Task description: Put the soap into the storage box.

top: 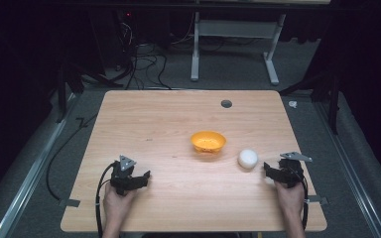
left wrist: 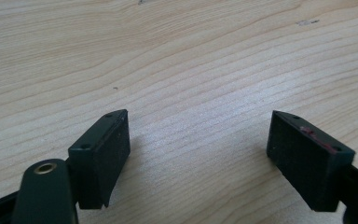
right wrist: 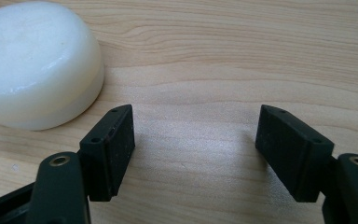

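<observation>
An orange bowl (top: 208,141) sits near the middle of the wooden table (top: 168,124). A white rounded lump (top: 248,158) lies just to its right on the wood. My right gripper (top: 270,171) rests low at the table's right side, a short way right of the lump; in the right gripper view (right wrist: 195,140) its jaws stand wide apart over bare wood, with the white lump (right wrist: 32,65) beyond the left jaw. My left gripper (top: 141,178) sits at the front left of the table. In the left gripper view (left wrist: 198,144) it is open with nothing between the fingers.
A small dark round grommet (top: 226,103) is set in the table's far side. Beyond the far edge stand a white table frame (top: 235,34) and tangled cables (top: 139,59) on the floor. A metal rail (top: 30,173) runs along the left of the table.
</observation>
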The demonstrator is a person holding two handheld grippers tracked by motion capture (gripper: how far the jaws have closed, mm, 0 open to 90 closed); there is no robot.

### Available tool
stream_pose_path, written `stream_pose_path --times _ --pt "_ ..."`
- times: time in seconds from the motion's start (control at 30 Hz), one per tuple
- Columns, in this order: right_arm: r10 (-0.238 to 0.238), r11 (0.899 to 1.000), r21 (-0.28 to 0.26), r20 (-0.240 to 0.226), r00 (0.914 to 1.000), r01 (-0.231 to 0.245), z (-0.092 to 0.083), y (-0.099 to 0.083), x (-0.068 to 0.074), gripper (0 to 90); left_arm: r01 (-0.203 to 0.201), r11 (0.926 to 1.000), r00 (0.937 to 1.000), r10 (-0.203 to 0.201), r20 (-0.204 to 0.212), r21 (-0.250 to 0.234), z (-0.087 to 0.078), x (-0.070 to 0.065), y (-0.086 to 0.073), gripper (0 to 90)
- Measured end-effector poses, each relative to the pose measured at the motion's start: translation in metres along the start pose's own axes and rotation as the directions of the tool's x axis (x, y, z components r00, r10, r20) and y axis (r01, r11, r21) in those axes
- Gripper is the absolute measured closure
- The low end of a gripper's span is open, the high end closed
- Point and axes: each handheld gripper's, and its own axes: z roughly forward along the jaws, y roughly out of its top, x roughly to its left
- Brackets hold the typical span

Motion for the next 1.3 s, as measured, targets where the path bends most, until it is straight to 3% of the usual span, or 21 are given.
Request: stream_pose_path --times 0.3,0.6,0.97,1.3 --pt "0.002 1.000 -0.003 -0.004 1.0000 -0.002 0.000 0.000 0.000 28.3 0.000 1.0000 1.0000 0.000 -0.001 0.000 0.000 0.000 0.000 21.8" --pt "-0.001 1.000 -0.024 -0.041 0.9992 0.000 -0.009 -0.003 0.003 28.6 0.000 1.0000 1.0000 0.000 -0.001 0.000 0.000 0.000 0.000 21.8" --pt "-0.016 0.999 -0.046 -0.065 0.9978 0.013 -0.020 -0.011 0.016 28.8 0.001 1.0000 1.0000 -0.001 -0.001 0.000 0.000 0.000 0.000 21.8" --pt "-0.067 0.995 -0.079 -0.100 0.9927 0.059 -0.029 -0.014 0.031 26.9 0.001 1.0000 1.0000 -0.001 -0.001 0.000 0.000 0.000 0.000 21.8"
